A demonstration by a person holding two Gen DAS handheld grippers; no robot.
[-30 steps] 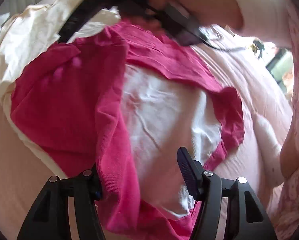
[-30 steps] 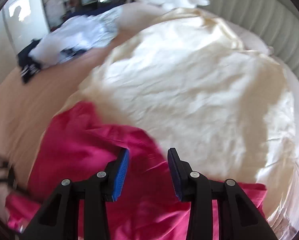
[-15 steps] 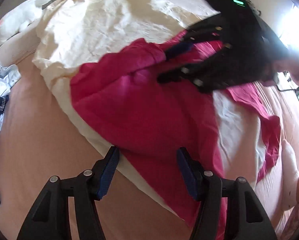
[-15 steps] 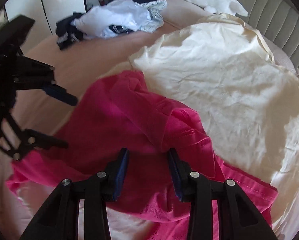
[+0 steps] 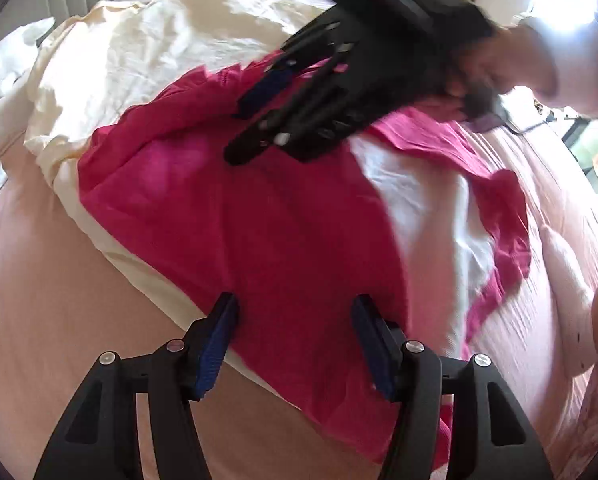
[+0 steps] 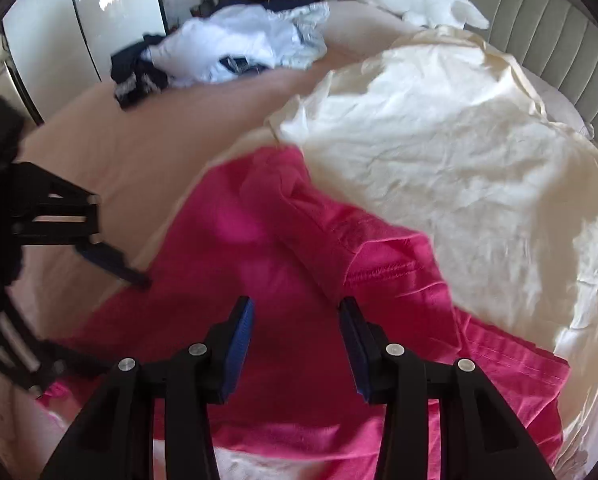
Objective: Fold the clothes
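Lying rumpled on the cream sheet (image 6: 439, 152), the pink knit top (image 5: 283, 232) runs near-left to far-right; left gripper (image 5: 295, 320) gapes, right gripper (image 6: 297, 320) opening, neither clamped.

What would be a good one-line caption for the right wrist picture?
Right gripper, jaws opening, poised over a pink T-shirt spread across a cream sheet on the bed.

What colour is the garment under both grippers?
Bright pink garment, plain with no pattern; clearest in the right wrist view.
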